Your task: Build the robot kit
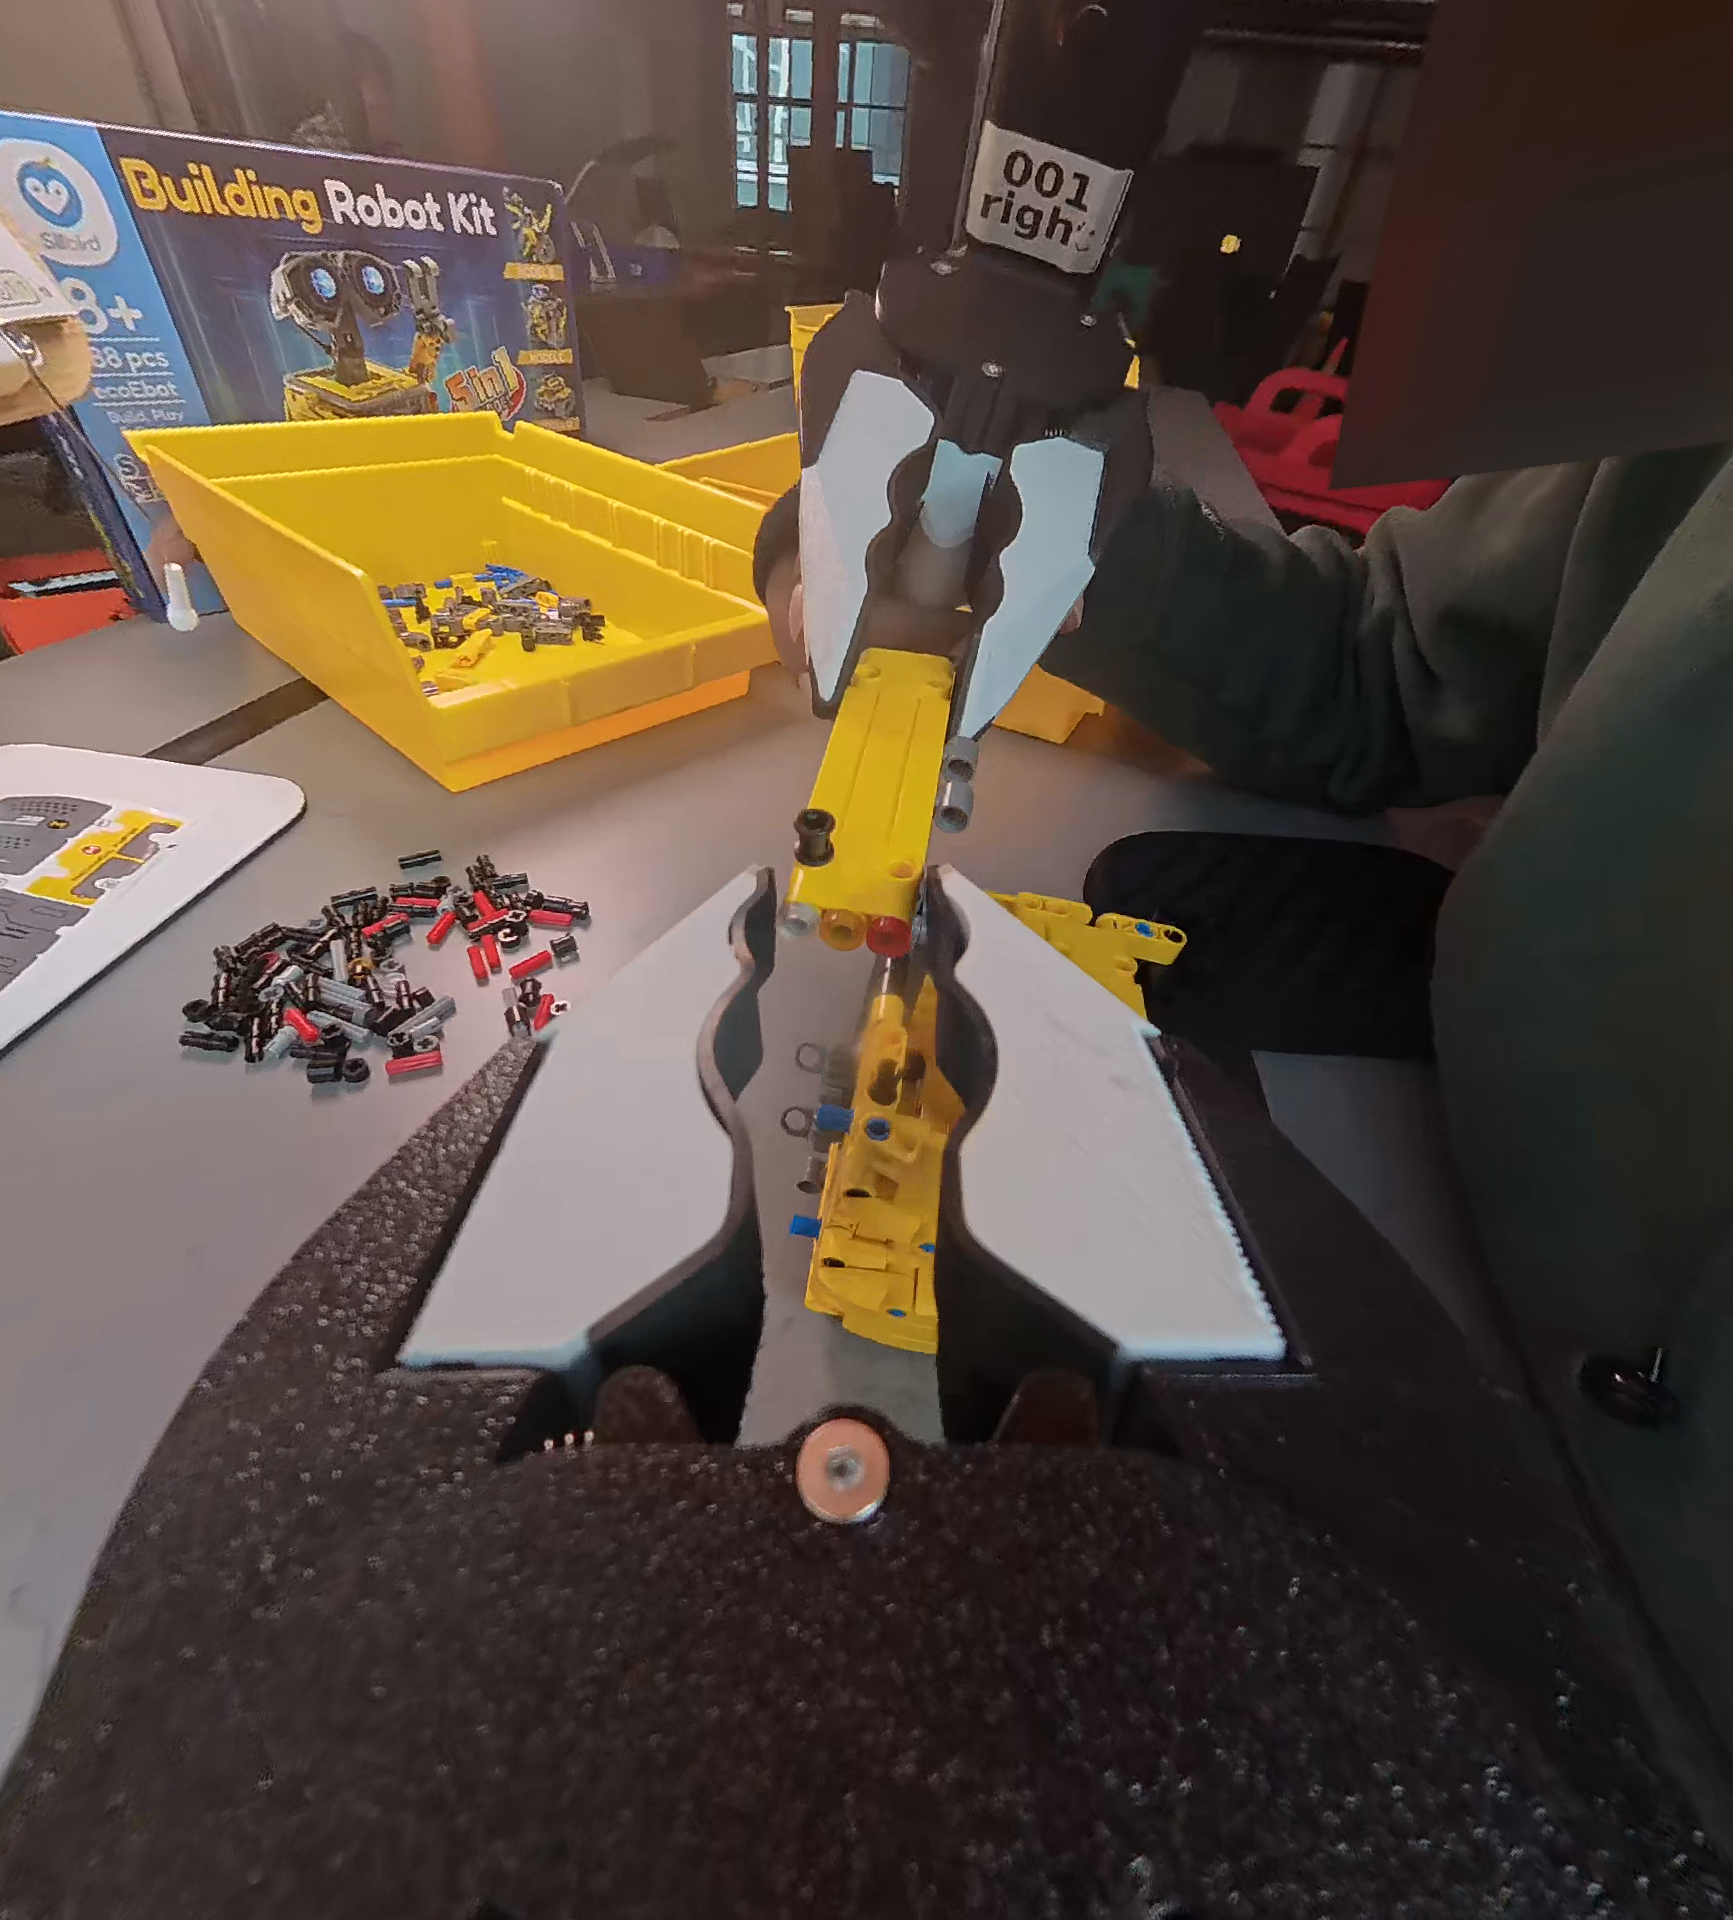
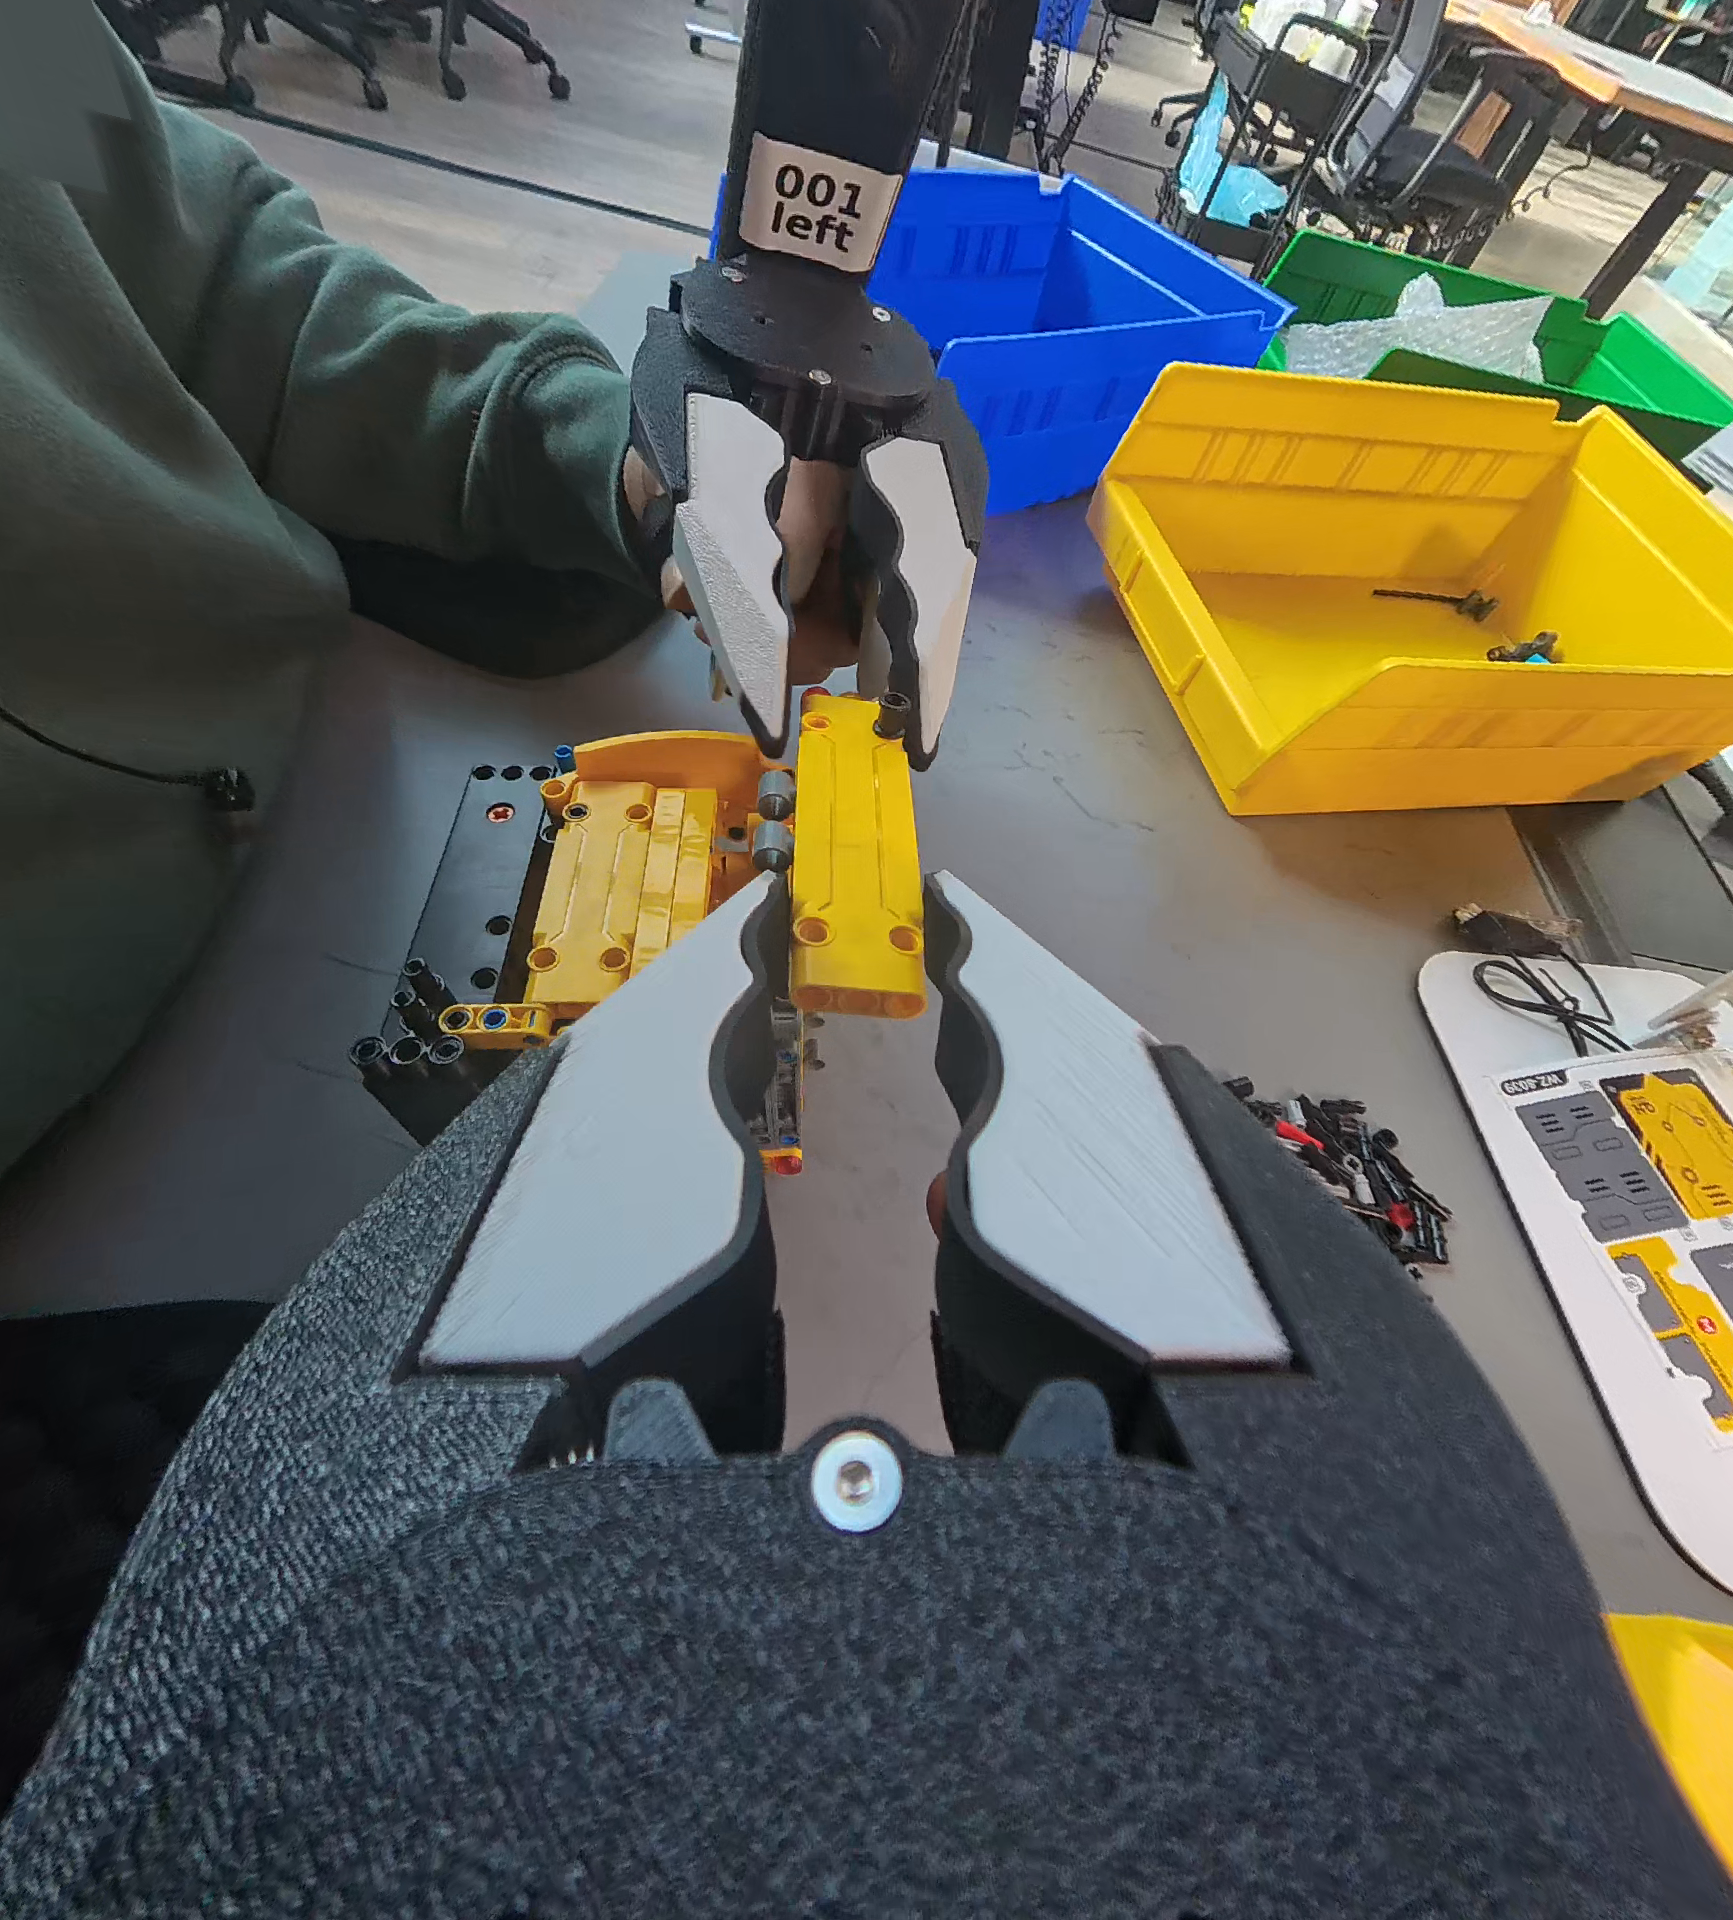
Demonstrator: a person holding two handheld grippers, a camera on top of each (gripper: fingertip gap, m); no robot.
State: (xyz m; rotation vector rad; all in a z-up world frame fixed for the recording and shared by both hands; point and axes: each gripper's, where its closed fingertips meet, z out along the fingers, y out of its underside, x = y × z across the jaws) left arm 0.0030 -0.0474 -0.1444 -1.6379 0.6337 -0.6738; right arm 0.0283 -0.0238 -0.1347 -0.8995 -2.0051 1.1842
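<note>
Together, two claws, left [image 1: 849,883] and right [image 2: 851,883], grip one yellow panel [image 2: 854,862].

Grey table [image 2: 1132,862] — yellow bins [image 2: 1444,644], loose pegs [image 1: 384,966], sticker sheet [image 2: 1672,1236], yellow-black model [image 2: 571,883].

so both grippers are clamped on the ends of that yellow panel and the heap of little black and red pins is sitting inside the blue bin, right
Not quite. Both grippers, left and right, do hold opposite ends of the yellow panel. But the heap of black and red pins lies loose on the grey table beside the sticker sheet, not in the blue bin. The left wrist view shows it best.
</note>
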